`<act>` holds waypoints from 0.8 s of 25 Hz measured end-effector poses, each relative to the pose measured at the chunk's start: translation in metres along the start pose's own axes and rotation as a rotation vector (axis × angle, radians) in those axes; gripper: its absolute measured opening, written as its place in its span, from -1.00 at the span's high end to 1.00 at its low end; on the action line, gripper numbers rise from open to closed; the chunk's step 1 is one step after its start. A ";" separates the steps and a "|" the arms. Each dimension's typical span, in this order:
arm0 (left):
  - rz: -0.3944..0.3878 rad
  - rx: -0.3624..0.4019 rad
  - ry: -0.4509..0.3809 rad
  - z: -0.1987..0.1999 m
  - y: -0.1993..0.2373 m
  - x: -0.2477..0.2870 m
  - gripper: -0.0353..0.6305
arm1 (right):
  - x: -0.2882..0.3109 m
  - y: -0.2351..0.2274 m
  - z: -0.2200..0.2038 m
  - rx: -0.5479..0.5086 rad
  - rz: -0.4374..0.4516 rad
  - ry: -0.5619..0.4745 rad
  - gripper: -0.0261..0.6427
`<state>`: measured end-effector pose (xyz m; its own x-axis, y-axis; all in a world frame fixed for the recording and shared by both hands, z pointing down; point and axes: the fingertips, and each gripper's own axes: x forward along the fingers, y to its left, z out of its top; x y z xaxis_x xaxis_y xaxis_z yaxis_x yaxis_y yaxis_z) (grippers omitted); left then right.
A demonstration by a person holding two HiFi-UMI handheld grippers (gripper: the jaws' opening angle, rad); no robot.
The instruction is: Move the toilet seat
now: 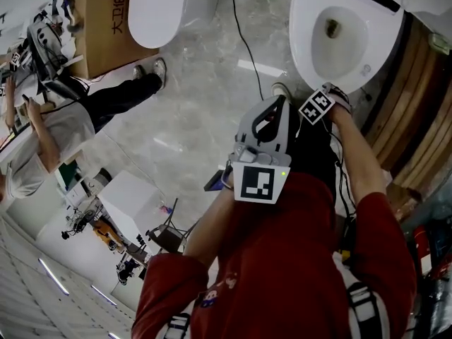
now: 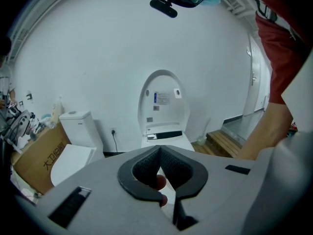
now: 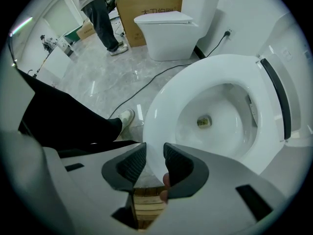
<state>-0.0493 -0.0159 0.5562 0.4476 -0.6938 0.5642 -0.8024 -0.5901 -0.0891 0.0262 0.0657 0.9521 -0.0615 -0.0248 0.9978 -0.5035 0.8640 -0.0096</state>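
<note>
The white toilet seat [image 1: 305, 44] lies down on the bowl, with its lid [image 3: 293, 58] raised behind. In the right gripper view the seat [image 3: 164, 106] curves round the bowl. My right gripper [image 3: 154, 158] is at its front rim, which fills the narrow gap between the two pads. In the head view the right gripper [image 1: 329, 90] sits at that front edge. My left gripper [image 1: 281, 101] hangs in the air away from the toilet. Seen in its own view, the left gripper [image 2: 160, 148] is shut with nothing in it.
A second toilet [image 1: 155, 6] and a cardboard box [image 1: 106, 20] stand at the far left. A black cable [image 1: 244, 41] runs over the marble floor. A person [image 1: 70, 111] stands at the left. A wooden platform [image 1: 406, 126] lies right of the toilet. My shoe [image 3: 127, 116] is by the bowl.
</note>
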 end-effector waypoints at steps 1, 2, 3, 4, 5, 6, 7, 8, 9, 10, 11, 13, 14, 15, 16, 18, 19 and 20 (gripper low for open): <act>0.001 -0.001 -0.003 0.001 0.000 0.000 0.86 | -0.001 0.000 0.000 -0.004 0.002 0.001 0.58; 0.001 -0.001 -0.004 0.002 0.000 0.000 0.86 | -0.001 0.000 0.000 -0.009 0.004 0.003 0.58; 0.002 0.000 -0.004 0.003 0.000 0.000 0.86 | -0.001 -0.001 0.001 -0.015 0.008 0.002 0.59; 0.002 0.004 -0.004 0.004 -0.001 -0.001 0.86 | -0.002 -0.001 0.001 -0.017 0.011 -0.002 0.59; 0.003 0.008 -0.004 0.004 -0.001 -0.001 0.86 | -0.003 0.000 0.001 -0.014 0.012 -0.010 0.61; 0.003 0.010 -0.004 0.005 -0.002 -0.001 0.86 | -0.004 0.000 -0.001 -0.007 0.013 -0.019 0.63; 0.004 0.011 -0.005 0.006 -0.003 -0.002 0.86 | -0.005 0.001 -0.003 0.003 0.014 -0.026 0.65; 0.005 0.009 -0.009 0.007 -0.003 -0.003 0.86 | -0.006 0.003 -0.006 0.012 0.016 -0.032 0.66; 0.008 0.007 -0.015 0.009 -0.003 -0.005 0.86 | -0.008 0.006 -0.008 0.016 0.020 -0.034 0.67; 0.011 0.006 -0.020 0.010 -0.002 -0.007 0.86 | -0.009 0.009 -0.010 0.017 0.023 -0.034 0.67; 0.013 0.007 -0.022 0.010 -0.003 -0.009 0.86 | -0.011 0.013 -0.013 0.017 0.027 -0.032 0.67; 0.014 0.007 -0.026 0.011 -0.004 -0.012 0.86 | -0.014 0.020 -0.018 0.022 0.037 -0.025 0.68; 0.016 0.001 -0.029 0.010 -0.004 -0.012 0.86 | -0.015 0.022 -0.021 0.029 0.041 -0.021 0.69; 0.019 -0.008 -0.034 0.010 -0.004 -0.013 0.86 | -0.015 0.024 -0.024 0.038 0.044 -0.018 0.69; 0.021 -0.017 -0.039 0.009 -0.005 -0.014 0.86 | -0.016 0.025 -0.027 0.047 0.045 -0.015 0.70; 0.019 -0.028 -0.042 0.007 -0.007 -0.017 0.86 | -0.019 0.027 -0.035 0.066 0.045 -0.005 0.72; 0.017 -0.032 -0.043 0.006 -0.008 -0.019 0.86 | -0.021 0.028 -0.038 0.076 0.045 -0.002 0.72; 0.014 -0.037 -0.044 0.006 -0.009 -0.021 0.86 | -0.025 0.029 -0.040 0.086 0.046 -0.001 0.73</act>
<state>-0.0491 0.0015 0.5401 0.4524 -0.7202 0.5260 -0.8226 -0.5648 -0.0659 0.0475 0.1113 0.9296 -0.0866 0.0137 0.9961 -0.5718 0.8181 -0.0610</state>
